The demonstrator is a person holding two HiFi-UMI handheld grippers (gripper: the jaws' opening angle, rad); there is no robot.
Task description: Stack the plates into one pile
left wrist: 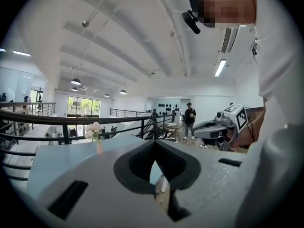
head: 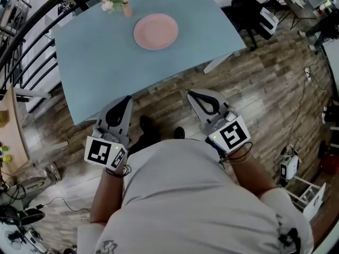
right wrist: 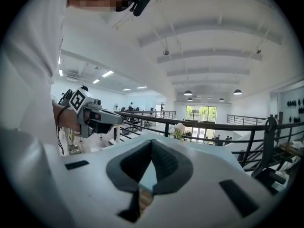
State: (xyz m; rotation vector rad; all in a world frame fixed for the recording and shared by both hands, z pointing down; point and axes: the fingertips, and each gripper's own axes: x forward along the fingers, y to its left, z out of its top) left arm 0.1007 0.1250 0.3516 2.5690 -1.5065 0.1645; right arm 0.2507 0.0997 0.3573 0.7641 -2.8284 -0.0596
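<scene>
A pink plate (head: 155, 31) lies on the far part of the light blue table (head: 90, 57); whether more plates lie under it I cannot tell. Both grippers hover over the wooden floor, short of the table's near edge. My left gripper (head: 127, 98) is shut with nothing in it, its tips meeting in the left gripper view (left wrist: 154, 142). My right gripper (head: 190, 94) is also shut and bare, as the right gripper view (right wrist: 151, 141) shows. Each gripper view shows the other gripper off to the side. The plate is hidden in both gripper views.
A small vase of pale flowers (head: 114, 0) stands on the table behind the plate. A dark railing (head: 32, 30) runs along the table's left side. A dark chair (head: 254, 12) is at the back right. A person (left wrist: 189, 119) stands far off.
</scene>
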